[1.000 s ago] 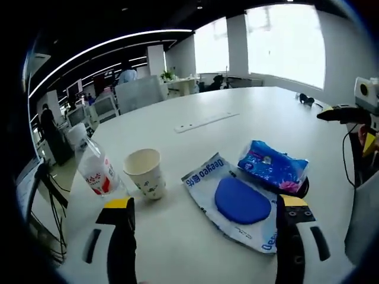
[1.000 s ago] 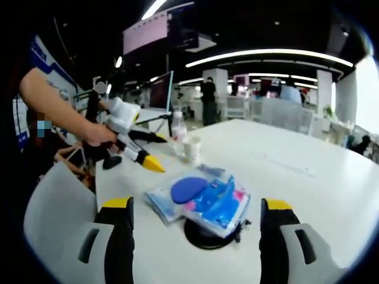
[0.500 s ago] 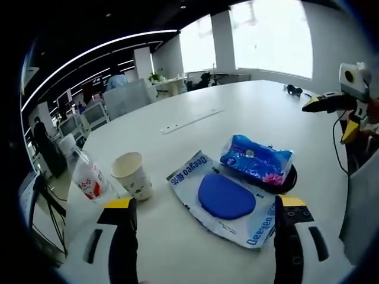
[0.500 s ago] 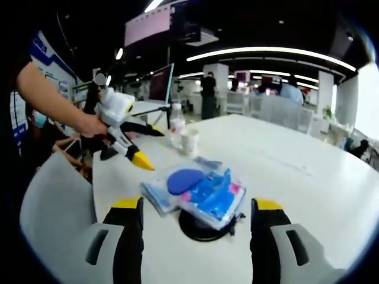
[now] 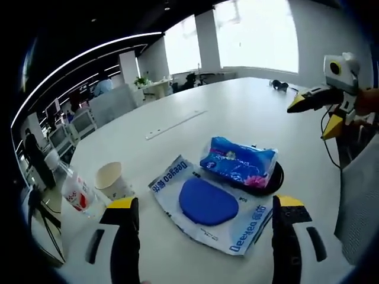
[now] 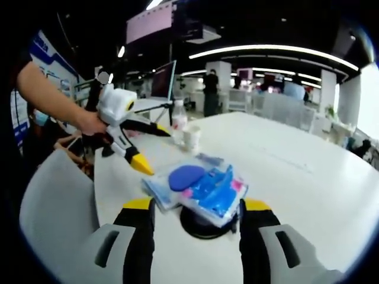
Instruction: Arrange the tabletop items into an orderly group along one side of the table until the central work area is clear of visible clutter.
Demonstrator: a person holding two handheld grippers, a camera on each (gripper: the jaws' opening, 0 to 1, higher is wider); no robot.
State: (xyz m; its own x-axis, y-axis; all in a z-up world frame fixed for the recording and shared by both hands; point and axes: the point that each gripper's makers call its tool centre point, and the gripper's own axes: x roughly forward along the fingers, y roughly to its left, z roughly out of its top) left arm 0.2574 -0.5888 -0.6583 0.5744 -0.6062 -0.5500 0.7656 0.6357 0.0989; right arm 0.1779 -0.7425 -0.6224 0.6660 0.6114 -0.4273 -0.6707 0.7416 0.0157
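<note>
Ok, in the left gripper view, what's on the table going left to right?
Plastic bottle → paper cup → flat wet-wipes pack → blue tissue packet, with the right gripper held in the air at far right.

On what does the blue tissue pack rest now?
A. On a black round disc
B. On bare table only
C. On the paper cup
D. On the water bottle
A: in the left gripper view the blue tissue pack lies across a black round disc, whose rim shows beneath it, and partly overlaps the wipes packet; the paper cup stands apart.
</note>
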